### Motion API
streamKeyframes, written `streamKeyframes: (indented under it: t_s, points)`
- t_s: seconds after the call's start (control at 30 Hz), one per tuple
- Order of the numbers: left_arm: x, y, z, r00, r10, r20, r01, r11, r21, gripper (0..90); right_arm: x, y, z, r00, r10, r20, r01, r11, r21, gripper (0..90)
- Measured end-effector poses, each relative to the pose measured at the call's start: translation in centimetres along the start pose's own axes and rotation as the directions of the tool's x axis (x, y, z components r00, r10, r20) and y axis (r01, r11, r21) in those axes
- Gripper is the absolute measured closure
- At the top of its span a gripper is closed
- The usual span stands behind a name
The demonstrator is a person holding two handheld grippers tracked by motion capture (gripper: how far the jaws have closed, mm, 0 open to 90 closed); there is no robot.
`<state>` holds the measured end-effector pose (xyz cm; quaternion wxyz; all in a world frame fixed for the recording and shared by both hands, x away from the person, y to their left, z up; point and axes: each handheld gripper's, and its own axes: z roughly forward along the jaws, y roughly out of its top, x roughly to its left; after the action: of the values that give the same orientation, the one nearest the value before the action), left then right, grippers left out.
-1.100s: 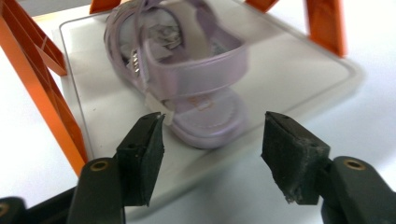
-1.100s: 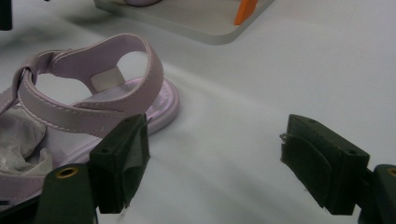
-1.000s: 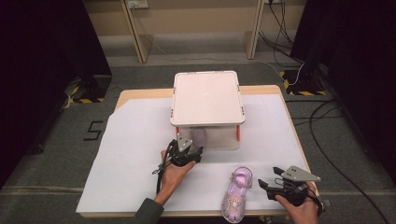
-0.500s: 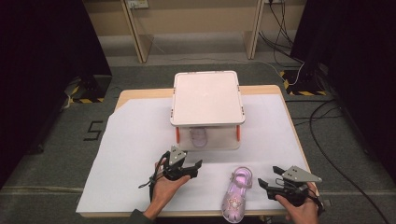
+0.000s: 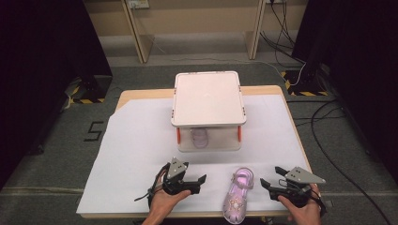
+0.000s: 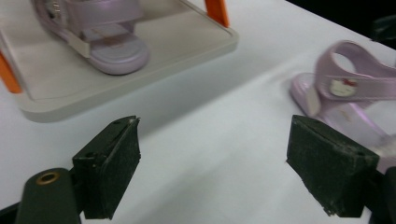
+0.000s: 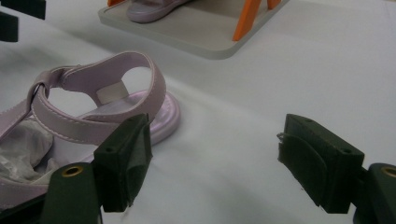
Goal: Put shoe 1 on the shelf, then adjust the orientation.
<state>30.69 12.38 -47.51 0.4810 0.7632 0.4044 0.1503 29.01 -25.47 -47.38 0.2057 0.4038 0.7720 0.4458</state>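
Note:
A lilac sandal (image 5: 239,194) (image 6: 345,88) (image 7: 93,102) lies on the white paper near the table's front edge, between my two grippers. Its mate (image 5: 200,136) (image 6: 102,32) (image 7: 149,9) rests on the lower tray of a white rack (image 5: 208,96) with orange posts. My left gripper (image 5: 201,183) (image 6: 229,163) is left of the front sandal and points right. Its jaws have just been opening and stand wide with nothing between them. My right gripper (image 5: 270,177) (image 7: 215,158) is open just right of that sandal, touching nothing.
White paper (image 5: 136,154) covers most of the wooden table (image 5: 141,93). The rack stands mid-table toward the back. Grey floor with cables (image 5: 338,154) surrounds the table, and dark curtains hang at both sides.
My left gripper has drawn back from the rack's front toward the table's front edge, and its jaws have spread wider. The right gripper and both sandals have stayed put.

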Motion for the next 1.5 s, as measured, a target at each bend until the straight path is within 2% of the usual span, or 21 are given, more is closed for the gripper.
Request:
streamKeyframes:
  t_s: [0.03,0.13,0.33,0.63,0.8,1.03,1.13,1.2,1.27,1.4,1.43,1.5]
  points:
    - [0.0,0.0,0.0,1.0000,0.000,0.000,0.000,1.0000,0.000,16.5,0.0,0.0,0.0,1.0000,0.000,0.000,0.000,1.000,0.000,25.4]
    - [-1.4,-0.8,-0.4,0.9994,0.015,0.033,-0.015,0.9999,0.004,15.7,-0.2,-0.1,-0.2,1.0000,0.003,0.004,-0.003,1.000,-0.004,25.4]
    - [-2.7,-1.5,-0.9,0.9981,0.024,0.056,-0.024,0.9997,0.008,15.6,0.0,-0.1,-0.2,1.0000,0.001,0.006,-0.001,1.000,-0.003,25.4]
    - [-4.8,-2.1,-1.7,0.9916,0.052,0.118,-0.053,0.9986,0.006,15.6,0.0,0.0,-0.1,1.0000,-0.002,0.006,0.002,1.000,0.001,25.4]
    - [-5.6,-2.4,-1.8,0.9886,0.060,0.138,-0.062,0.9979,0.014,15.6,0.0,0.0,-0.2,1.0000,-0.003,0.004,0.003,1.000,-0.008,25.5]
    - [-7.7,-2.9,-2.3,0.9804,0.073,0.183,-0.077,0.9970,0.011,15.5,0.5,0.3,-0.2,0.9995,0.008,-0.030,-0.009,0.999,-0.038,25.9]
    - [-8.3,-2.8,-2.2,0.9791,0.078,0.188,-0.079,0.9969,-0.002,15.6,0.9,0.5,-0.2,0.9993,-0.002,-0.039,0.000,0.999,-0.053,26.2]
    - [-8.8,-2.7,-2.1,0.9759,0.082,0.202,-0.083,0.9965,-0.001,15.6,1.0,0.6,-0.1,0.9993,-0.001,-0.039,-0.001,0.999,-0.050,26.2]
    - [-9.6,-2.6,-1.7,0.9705,0.091,0.224,-0.094,0.9956,0.003,15.6,1.2,1.0,0.2,0.9985,-0.007,-0.054,0.003,0.998,-0.060,26.3]
    - [-10.0,-2.6,-1.2,0.9710,0.083,0.224,-0.089,0.9959,0.018,15.6,1.4,1.5,0.8,0.9974,-0.011,-0.071,0.007,0.999,-0.054,26.2]
    - [-10.1,-2.7,-1.1,0.9708,0.090,0.222,-0.098,0.9948,0.027,15.4,1.5,1.7,1.1,0.9970,-0.020,-0.075,0.016,0.998,-0.053,26.2]
    - [-10.6,-3.0,-0.7,0.9673,0.097,0.234,-0.107,0.9938,0.031,14.8,1.9,2.3,2.0,0.9953,-0.041,-0.088,0.037,0.998,-0.041,26.2]
